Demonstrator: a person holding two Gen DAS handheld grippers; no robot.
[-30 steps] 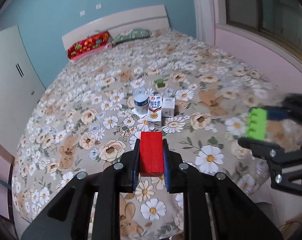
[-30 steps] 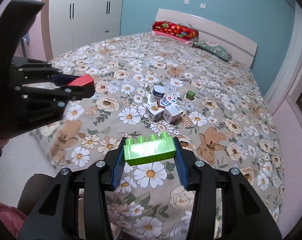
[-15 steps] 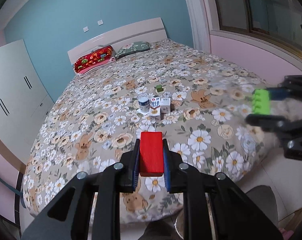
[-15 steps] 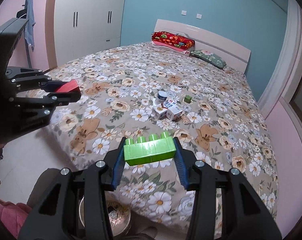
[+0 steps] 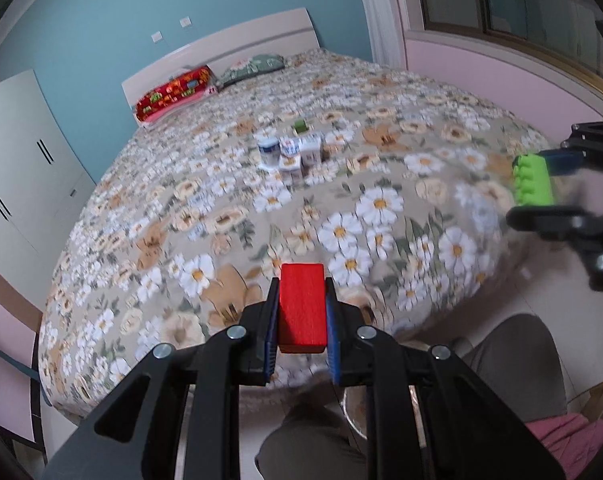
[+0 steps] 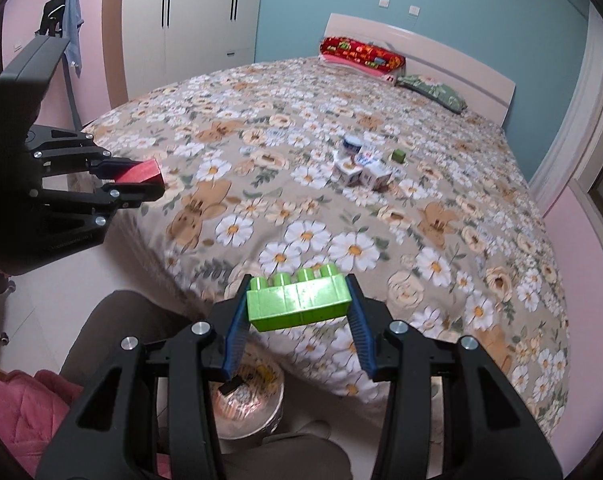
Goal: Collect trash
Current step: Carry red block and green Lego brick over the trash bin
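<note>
Behind both claws a flowered bed (image 6: 441, 216) is seen. A red block (image 5: 302, 307) is clamped in the left claw (image 5: 301, 320), a green brick (image 6: 298, 303) in the right claw (image 6: 297, 312). Carrying seems in hand; release over the bin (image 6: 247, 404) below the right claw is probably required next.

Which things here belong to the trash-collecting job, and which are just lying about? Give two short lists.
Job:
red block in left gripper
green brick in right gripper
bin on the floor
cartons, can and small green cube on the bed

Lying about:
red pillow
green pillow
wardrobe
</note>
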